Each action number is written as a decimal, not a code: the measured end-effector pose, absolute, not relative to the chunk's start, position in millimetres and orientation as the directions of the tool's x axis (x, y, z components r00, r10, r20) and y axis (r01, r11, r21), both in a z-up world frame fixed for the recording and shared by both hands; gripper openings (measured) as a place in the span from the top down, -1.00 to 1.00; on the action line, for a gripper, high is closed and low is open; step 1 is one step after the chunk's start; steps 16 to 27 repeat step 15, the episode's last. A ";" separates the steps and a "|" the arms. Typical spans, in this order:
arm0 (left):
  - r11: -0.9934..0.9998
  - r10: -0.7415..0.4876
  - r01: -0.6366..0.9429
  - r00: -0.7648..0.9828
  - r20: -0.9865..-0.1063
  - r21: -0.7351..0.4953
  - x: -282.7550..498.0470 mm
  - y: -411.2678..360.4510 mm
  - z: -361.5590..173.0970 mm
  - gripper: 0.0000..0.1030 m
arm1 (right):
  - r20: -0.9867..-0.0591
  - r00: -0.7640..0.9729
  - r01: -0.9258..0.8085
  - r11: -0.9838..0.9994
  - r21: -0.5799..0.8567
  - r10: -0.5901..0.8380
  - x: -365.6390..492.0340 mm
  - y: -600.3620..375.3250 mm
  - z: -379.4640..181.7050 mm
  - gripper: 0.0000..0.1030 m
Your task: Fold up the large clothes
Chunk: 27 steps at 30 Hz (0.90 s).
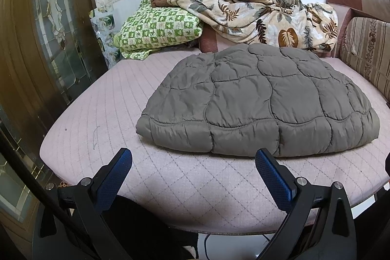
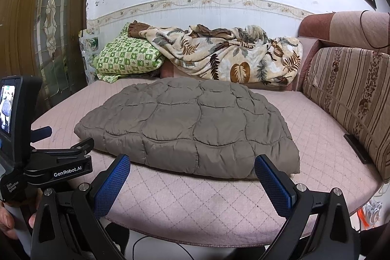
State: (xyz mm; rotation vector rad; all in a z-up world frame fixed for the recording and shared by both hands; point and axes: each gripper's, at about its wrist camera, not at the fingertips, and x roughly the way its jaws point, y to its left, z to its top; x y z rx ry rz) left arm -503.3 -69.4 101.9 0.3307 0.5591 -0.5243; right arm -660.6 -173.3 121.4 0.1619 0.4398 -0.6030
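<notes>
Hidden/cut off: the underside layers of the grey quilted jacket [image 1: 258, 99] cannot be made out; sleeves and collar not visible, so the fold count is unclear. In the left wrist view the jacket's right end runs close to the frame edge. A dark flat object [image 2: 357, 148] lies at the foot of the striped cushion [image 2: 351, 99]; what it is cannot be told.

Surroundings: pink quilted sofa seat [image 1: 97, 113] carries the jacket. Behind it, against the wall, a green checked pillow [image 1: 158, 28] and a crumpled leaf-print blanket [image 1: 263, 16], touching each other. Wooden door with glass panel [image 1: 56, 23] on the left. Nothing lies between the tools and the jacket.

Position: the jacket lies flat, mid-seat, its near hem just ahead of both tools. Left tool [image 1: 193, 160] released, jaws spread wide, empty, hovering over the seat's front edge. Right tool [image 2: 192, 166] likewise spread and empty; its right fingertip overlaps the jacket's near right corner in view, contact uncertain.
</notes>
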 end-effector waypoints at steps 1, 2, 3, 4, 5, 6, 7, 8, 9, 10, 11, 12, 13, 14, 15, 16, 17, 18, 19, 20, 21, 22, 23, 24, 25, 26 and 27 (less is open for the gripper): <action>0.818 -0.379 0.554 0.723 -0.578 0.156 -503.3 -69.4 102.8 -0.96 | -0.443 0.735 0.581 0.814 0.021 -0.513 -660.7 -173.2 121.3 -1.00; 0.816 -0.381 0.556 0.722 -0.577 0.156 -503.5 -69.1 103.4 -0.96 | -0.441 0.736 0.581 0.814 0.021 -0.514 -661.1 -173.1 120.9 -1.00; 0.814 -0.385 0.560 0.719 -0.579 0.155 -503.5 -68.7 104.2 -0.96 | -0.438 0.737 0.581 0.813 0.021 -0.515 -661.4 -172.7 120.9 -1.00; 0.813 -0.387 0.562 0.716 -0.581 0.152 -503.0 -68.3 104.8 -0.96 | -0.436 0.737 0.582 0.813 0.021 -0.516 -661.8 -172.4 120.7 -1.00; 0.813 -0.387 0.562 0.715 -0.583 0.150 -502.9 -67.7 105.4 -0.96 | -0.435 0.737 0.582 0.813 0.022 -0.516 -662.0 -172.1 120.3 -1.00; 0.815 -0.384 0.560 0.714 -0.585 0.149 -502.8 -67.0 105.9 -0.96 | -0.434 0.737 0.584 0.812 0.024 -0.518 -662.2 -171.5 120.5 -1.00; 0.816 -0.381 0.557 0.716 -0.585 0.151 -503.1 -67.3 106.2 -0.96 | -0.432 0.739 0.584 0.811 0.027 -0.518 -662.4 -171.2 120.7 -1.00; 0.818 -0.381 0.556 0.716 -0.586 0.148 -503.4 -66.6 106.9 -0.96 | -0.432 0.740 0.584 0.811 0.030 -0.516 -662.3 -171.5 120.9 -1.00; 0.819 -0.384 0.557 0.713 -0.587 0.141 -502.4 -65.9 107.6 -0.96 | -0.432 0.740 0.583 0.812 0.032 -0.515 -662.3 -171.5 121.0 -1.00; 0.820 -0.385 0.556 0.711 -0.588 0.136 -501.7 -64.7 108.5 -0.96 | -0.431 0.742 0.583 0.812 0.034 -0.514 -662.5 -171.2 121.2 -1.00; 0.822 -0.385 0.554 0.712 -0.587 0.134 -501.1 -63.5 109.1 -0.96 | -0.430 0.743 0.581 0.813 0.036 -0.513 -662.2 -170.8 121.6 -1.00; 0.826 -0.385 0.549 0.716 -0.582 0.129 -500.4 -61.8 110.3 -0.96 | -0.429 0.745 0.580 0.814 0.037 -0.511 -662.0 -170.6 122.2 -1.00; 0.830 -0.391 0.546 0.717 -0.577 0.116 -499.7 -59.7 111.3 -0.96 | -0.428 0.745 0.580 0.814 0.037 -0.511 -661.9 -170.4 122.6 -1.00; 0.829 -0.402 0.550 0.713 -0.575 0.103 -498.7 -58.4 112.4 -0.96 | -0.426 0.745 0.582 0.813 0.037 -0.514 -661.7 -170.2 123.3 -1.00; 0.827 -0.410 0.555 0.708 -0.575 0.094 -496.5 -57.4 113.5 -0.96 | -0.425 0.744 0.584 0.811 0.038 -0.516 -661.7 -170.5 123.9 -1.00; 0.827 -0.410 0.555 0.708 -0.575 0.094 -496.5 -57.4 113.5 -0.96 | -0.425 0.744 0.584 0.811 0.038 -0.516 -661.7 -170.5 123.9 -1.00; 0.827 -0.410 0.555 0.708 -0.575 0.094 -496.5 -57.4 113.5 -0.96 | -0.425 0.744 0.584 0.811 0.038 -0.516 -661.7 -170.5 123.9 -1.00; 0.827 -0.410 0.555 0.708 -0.575 0.094 -496.5 -57.4 113.5 -0.96 | -0.425 0.744 0.584 0.811 0.038 -0.516 -661.7 -170.5 123.9 -1.00; 0.827 -0.410 0.555 0.708 -0.575 0.094 -496.5 -57.4 113.5 -0.96 | -0.425 0.744 0.584 0.811 0.038 -0.516 -661.7 -170.5 123.9 -1.00; 0.827 -0.410 0.555 0.708 -0.575 0.094 -496.5 -57.4 113.5 -0.96 | -0.425 0.744 0.584 0.811 0.038 -0.516 -661.7 -170.5 123.9 -1.00; 0.827 -0.410 0.555 0.708 -0.575 0.094 -496.5 -57.4 113.5 -0.96 | -0.425 0.744 0.584 0.811 0.038 -0.516 -661.7 -170.5 123.9 -1.00; 0.827 -0.410 0.555 0.708 -0.575 0.094 -496.5 -57.4 113.5 -0.96 | -0.425 0.744 0.584 0.811 0.038 -0.516 -661.7 -170.5 123.9 -1.00; 0.827 -0.410 0.555 0.708 -0.575 0.094 -496.5 -57.4 113.5 -0.96 | -0.425 0.744 0.584 0.811 0.038 -0.516 -661.7 -170.5 123.9 -1.00; 0.827 -0.410 0.555 0.708 -0.575 0.094 -496.5 -57.4 113.5 -0.96 | -0.425 0.744 0.584 0.811 0.038 -0.516 -661.7 -170.5 123.9 -1.00; 0.827 -0.410 0.555 0.708 -0.575 0.094 -496.5 -57.4 113.5 -0.96 | -0.425 0.744 0.584 0.811 0.038 -0.516 -661.7 -170.5 123.9 -1.00; 0.827 -0.410 0.555 0.708 -0.575 0.094 -496.5 -57.4 113.5 -0.96 | -0.425 0.744 0.584 0.811 0.038 -0.516 -661.7 -170.5 123.9 -1.00; 0.827 -0.410 0.555 0.708 -0.575 0.094 -496.5 -57.4 113.5 -0.96 | -0.425 0.744 0.584 0.811 0.038 -0.516 -661.7 -170.5 123.9 -1.00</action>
